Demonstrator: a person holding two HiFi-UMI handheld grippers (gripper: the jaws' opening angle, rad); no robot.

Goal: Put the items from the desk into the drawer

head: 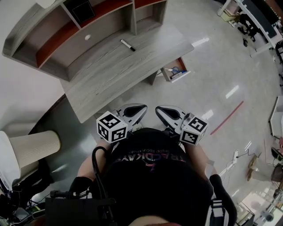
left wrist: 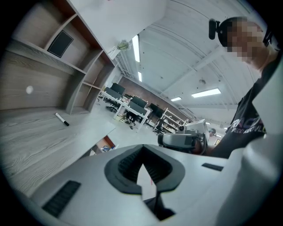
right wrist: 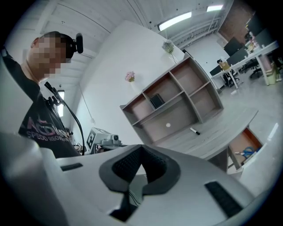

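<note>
A black marker (head: 128, 45) lies on the grey wooden desk (head: 110, 70), in front of the hutch (head: 66, 26). It also shows in the left gripper view as the marker (left wrist: 62, 119) and in the right gripper view as the marker (right wrist: 194, 131). Beneath the desk's right end a drawer (head: 175, 70) stands pulled out, with small items inside. My left gripper (head: 140, 110) and right gripper (head: 159, 110) are held close to the person's chest, well short of the desk. Both are shut and hold nothing, as the left gripper (left wrist: 142, 148) and right gripper (right wrist: 141, 148) show in their own views.
A black square panel (head: 82, 9) sits in a hutch compartment, and a white round spot (head: 87, 37) marks the hutch's back wall. A cream ribbed cylinder (head: 33, 148) stands at the left. A red strip (head: 227, 117) lies on the floor at the right.
</note>
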